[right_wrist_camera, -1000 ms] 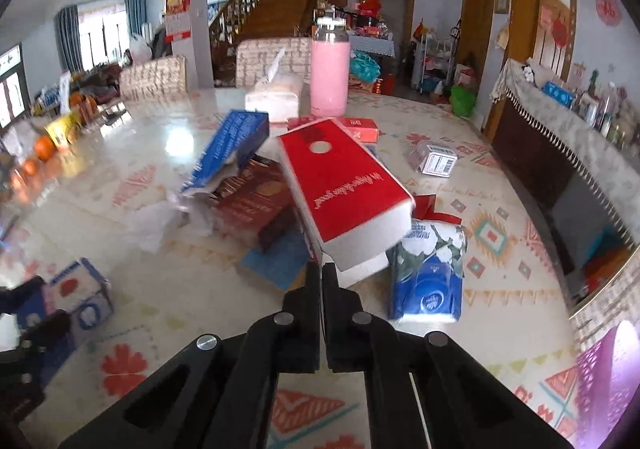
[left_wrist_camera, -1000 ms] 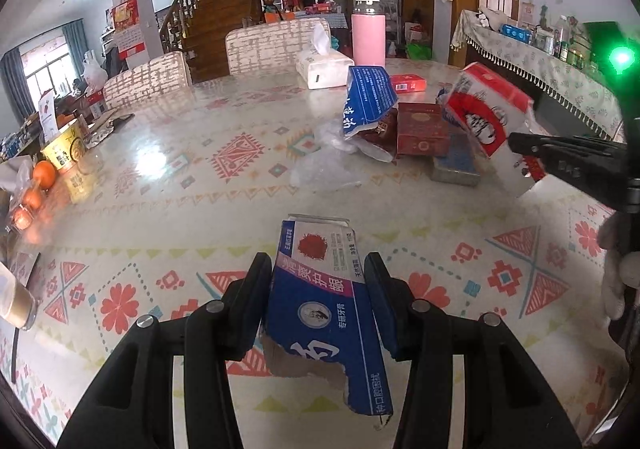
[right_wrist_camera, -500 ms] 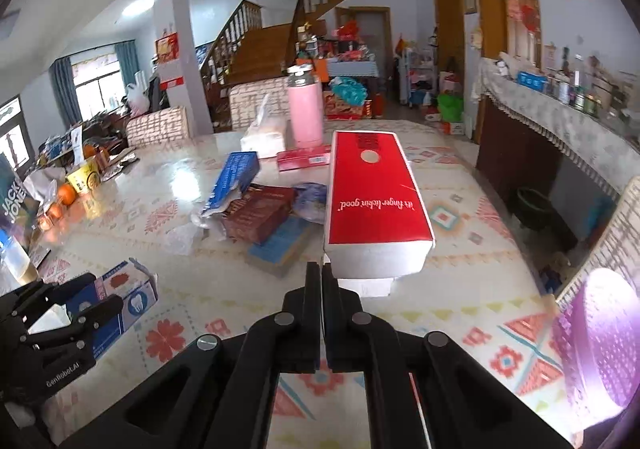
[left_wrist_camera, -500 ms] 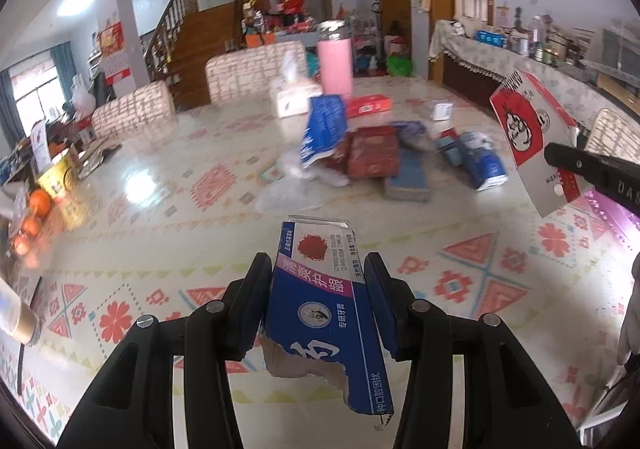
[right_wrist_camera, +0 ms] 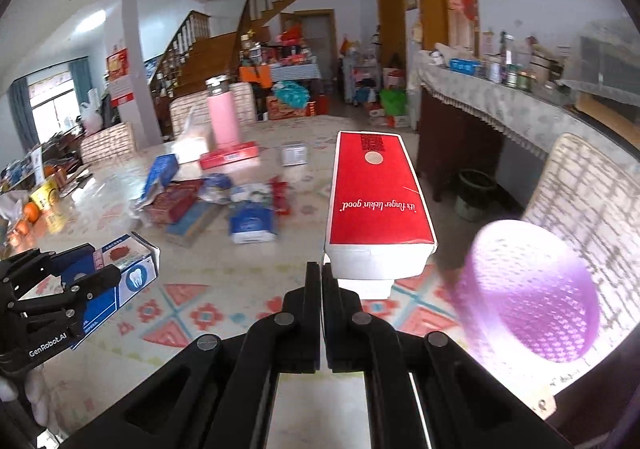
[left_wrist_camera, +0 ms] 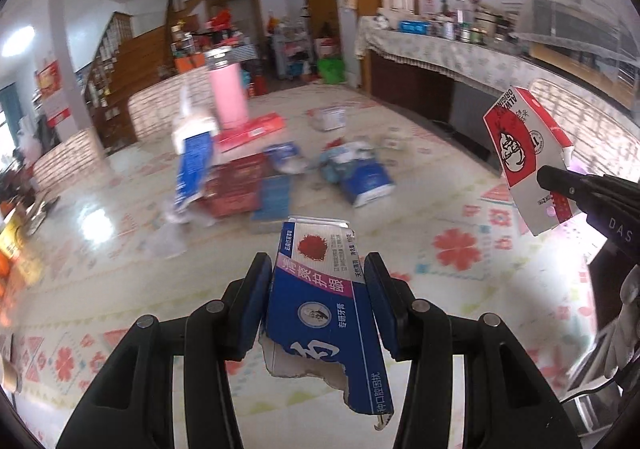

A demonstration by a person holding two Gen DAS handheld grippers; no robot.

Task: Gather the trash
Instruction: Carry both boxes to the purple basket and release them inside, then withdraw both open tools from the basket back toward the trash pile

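Note:
My left gripper [left_wrist_camera: 316,273] is shut on a torn blue toothpaste box [left_wrist_camera: 322,301] and holds it above the patterned table; it also shows in the right wrist view [right_wrist_camera: 120,269]. My right gripper [right_wrist_camera: 321,269] is shut on the flap of a red and white KFC box [right_wrist_camera: 378,205], held in the air at the table's right end; the box shows in the left wrist view [left_wrist_camera: 528,161]. A purple mesh bin [right_wrist_camera: 528,289] stands low at the right, beside the red box. More trash lies mid-table: a blue tissue pack [right_wrist_camera: 254,225], dark red boxes [left_wrist_camera: 236,189], a blue carton [left_wrist_camera: 194,169].
A pink flask [right_wrist_camera: 224,121], a tissue box [right_wrist_camera: 190,143] and a flat red box [right_wrist_camera: 230,160] stand at the table's far side. Oranges and a yellow tub [right_wrist_camera: 40,197] sit at the far left. A woven chair [right_wrist_camera: 588,201] and a sideboard [right_wrist_camera: 480,105] are on the right.
Both grippers have swung right with their boxes still held. The red box has lifted off the pile and moved toward the purple bin, which has come into fuller view.

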